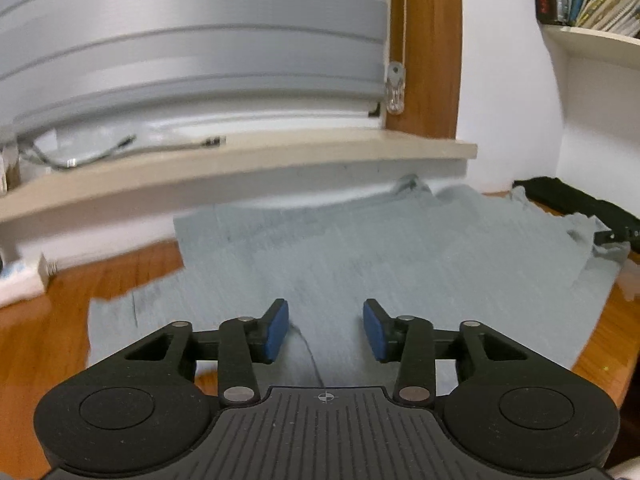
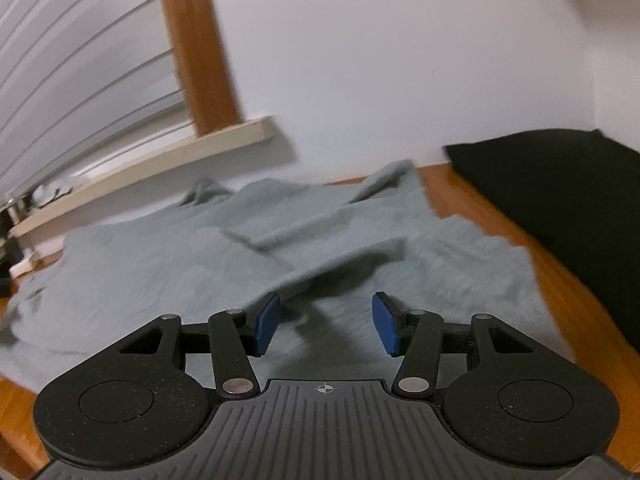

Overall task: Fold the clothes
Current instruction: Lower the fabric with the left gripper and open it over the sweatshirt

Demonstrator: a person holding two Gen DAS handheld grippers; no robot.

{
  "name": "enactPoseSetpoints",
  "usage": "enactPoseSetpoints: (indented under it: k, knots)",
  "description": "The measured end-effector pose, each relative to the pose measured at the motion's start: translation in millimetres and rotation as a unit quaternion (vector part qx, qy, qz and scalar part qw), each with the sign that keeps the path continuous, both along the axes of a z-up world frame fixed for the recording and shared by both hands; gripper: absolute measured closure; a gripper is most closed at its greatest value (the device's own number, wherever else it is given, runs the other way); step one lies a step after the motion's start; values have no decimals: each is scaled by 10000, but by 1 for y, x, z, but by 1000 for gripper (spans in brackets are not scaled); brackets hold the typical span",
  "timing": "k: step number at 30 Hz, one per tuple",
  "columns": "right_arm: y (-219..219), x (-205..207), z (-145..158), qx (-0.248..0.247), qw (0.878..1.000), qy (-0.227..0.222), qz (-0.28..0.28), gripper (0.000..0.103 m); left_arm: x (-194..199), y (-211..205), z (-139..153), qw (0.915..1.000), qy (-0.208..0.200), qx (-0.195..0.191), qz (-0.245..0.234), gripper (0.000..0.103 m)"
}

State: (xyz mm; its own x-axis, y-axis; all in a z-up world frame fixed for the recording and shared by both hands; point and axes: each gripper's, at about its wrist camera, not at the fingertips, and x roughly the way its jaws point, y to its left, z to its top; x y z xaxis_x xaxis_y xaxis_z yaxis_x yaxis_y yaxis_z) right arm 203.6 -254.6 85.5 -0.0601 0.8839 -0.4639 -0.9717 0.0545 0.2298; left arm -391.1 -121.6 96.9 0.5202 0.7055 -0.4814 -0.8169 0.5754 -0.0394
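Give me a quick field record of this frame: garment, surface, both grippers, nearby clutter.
garment: pale grey-blue knit top, spread on the table, part folded over itself near the right gripper
surface: orange-brown wooden table
left gripper: open, empty, over the garment
right gripper: open, empty, beside the raised fold
clutter: black fabric item at the table's right, against the wall
background: beige window sill

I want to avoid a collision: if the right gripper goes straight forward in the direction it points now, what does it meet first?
Most likely the raised fold of the grey-blue garment, which lies just ahead of the open right gripper. Depth is unclear in this blurred fisheye view. Behind the cloth stands only the white wall.
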Motion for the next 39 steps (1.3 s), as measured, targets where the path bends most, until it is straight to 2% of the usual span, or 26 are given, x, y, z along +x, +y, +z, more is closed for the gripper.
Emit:
enactPoseSetpoints:
  k: [2,5,7,10,16,18,20,22,25,27,30,32,34,36,39]
  knots:
    - [0,-11,-1,-76,9998,-176,78,52,-4,-5,-5,9999,-69,-114,50,58]
    - [1,-18,-4,-141,9997,-34,210,52,-8,-8,-16,9993,-128,-322,141,58]
    - [2,-23,-4,-137,9995,-106,255,51,-7,-9,-21,9989,-110,-430,137,56]
    - [5,-21,-3,-137,9995,2,275,47,-4,-9,-26,9988,-62,-479,89,54]
    - [10,-16,1,-107,9999,39,116,47,-6,2,-27,9981,-202,-569,113,52]
    - [12,-11,2,-114,9999,62,-37,47,-6,4,-27,9980,-239,-577,110,56]
    - [15,-5,2,-118,9995,203,-212,47,-5,4,-25,9985,-221,-481,167,82]
    - [20,3,3,-123,9983,484,-306,47,-5,4,-22,9986,-235,-448,165,85]
    - [26,11,6,-89,9953,918,-294,47,-2,4,-22,9988,-144,-439,136,85]
    - [25,9,8,-54,9945,1015,-233,47,-2,4,-24,9987,-92,-493,120,84]
    - [21,4,9,-52,9948,1003,-177,46,-2,5,-26,9985,-63,-533,75,73]
    - [17,-3,9,-55,9962,864,-125,45,0,3,-26,9989,-25,-472,69,60]
    - [17,-11,9,-58,9975,696,-83,41,1,2,-25,9991,12,-410,62,56]
    - [21,-14,8,-105,9980,602,-144,41,3,0,-25,9994,50,-348,56,55]
    - [30,-8,4,-182,9972,630,-351,42,5,-2,-24,9996,106,-256,46,65]
